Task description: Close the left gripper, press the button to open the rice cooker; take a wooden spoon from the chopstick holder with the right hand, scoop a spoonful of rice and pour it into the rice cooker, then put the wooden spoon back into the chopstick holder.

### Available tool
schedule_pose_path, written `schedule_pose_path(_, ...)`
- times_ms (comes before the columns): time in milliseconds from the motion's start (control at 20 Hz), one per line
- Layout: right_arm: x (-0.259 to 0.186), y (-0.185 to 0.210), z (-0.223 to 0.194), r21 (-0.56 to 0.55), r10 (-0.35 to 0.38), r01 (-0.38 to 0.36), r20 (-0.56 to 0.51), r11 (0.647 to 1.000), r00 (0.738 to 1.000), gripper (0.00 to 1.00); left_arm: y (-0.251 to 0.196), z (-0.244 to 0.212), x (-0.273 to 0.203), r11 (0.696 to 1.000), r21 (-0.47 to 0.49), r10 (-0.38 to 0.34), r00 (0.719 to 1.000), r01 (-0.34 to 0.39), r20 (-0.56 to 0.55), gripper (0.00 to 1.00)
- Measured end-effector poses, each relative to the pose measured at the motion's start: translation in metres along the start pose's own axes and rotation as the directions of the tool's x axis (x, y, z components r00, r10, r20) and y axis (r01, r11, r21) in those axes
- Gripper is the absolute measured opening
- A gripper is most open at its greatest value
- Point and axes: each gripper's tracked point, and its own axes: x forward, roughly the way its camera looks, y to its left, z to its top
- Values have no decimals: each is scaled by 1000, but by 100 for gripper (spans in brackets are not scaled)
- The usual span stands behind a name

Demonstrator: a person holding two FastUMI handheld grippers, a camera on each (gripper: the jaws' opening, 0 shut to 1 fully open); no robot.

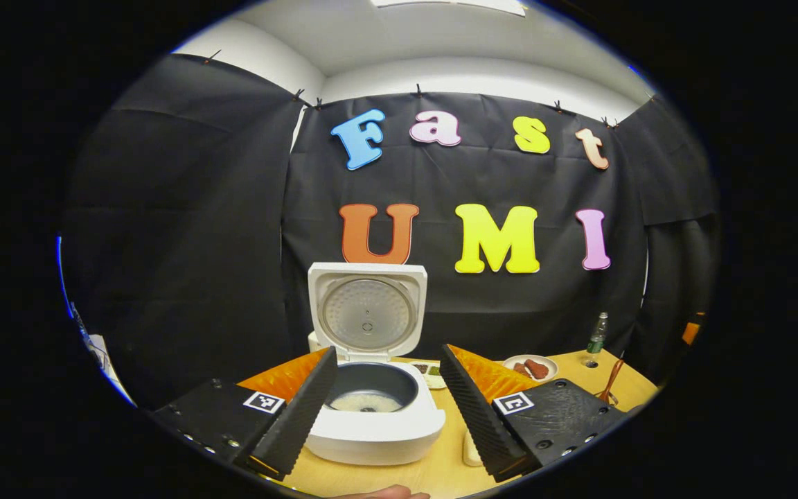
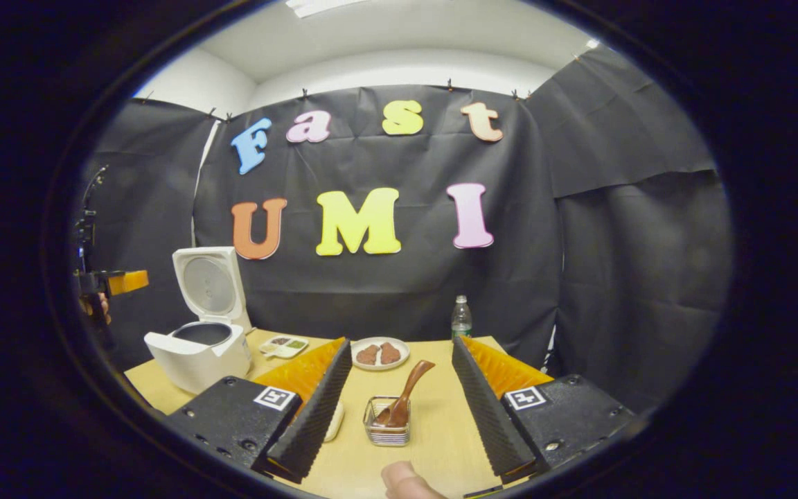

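In the left gripper view the white rice cooker [image 1: 371, 426] stands straight ahead with its lid [image 1: 368, 312] raised and pale rice [image 1: 364, 402] in the dark pot. My left gripper [image 1: 388, 350] is open, and its two fingers frame the cooker from a short way back. In the right gripper view the wooden spoon [image 2: 409, 388] leans in the wire chopstick holder [image 2: 386, 421] on the table. My right gripper [image 2: 401, 343] is open and empty, with the holder lying low between its fingers. The open rice cooker [image 2: 198, 353] stands at the left, and the left gripper [image 2: 104, 284] hangs in the air beside it.
A plate [image 2: 379, 353] with red-brown pieces, a small tray [image 2: 285, 344] and a bottle [image 2: 461, 319] stand at the back of the wooden table [image 2: 433, 416]. A white object [image 2: 335, 419] lies half hidden behind my right gripper's left finger. A thumb [image 2: 406, 482] shows at the bottom.
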Motion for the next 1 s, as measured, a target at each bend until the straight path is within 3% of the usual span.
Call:
schedule_pose_path(250, -13, -13, 16, 5, -5, 5, 39, 1000, 999, 95, 5, 29, 47, 999, 41, -38, 998, 36, 47, 94)
schedule_pose_path(500, -22, -15, 26, 5, -1, 0, 79, 1000, 997, 95, 19, 48, 98, 997, -67, -44, 998, 47, 52, 94)
schedule_pose_path(850, -28, -18, 33, 26, -2, -1, 136, 1000, 991, 94, 35, 98, 165, 999, 20, -28, 995, 26, 100, 94)
schedule_pose_path(1000, -26, -21, 32, 49, -7, 0, 140, 999, 990, 94, 38, 100, 199, 1000, 10, -4, 995, 3, 96, 94)
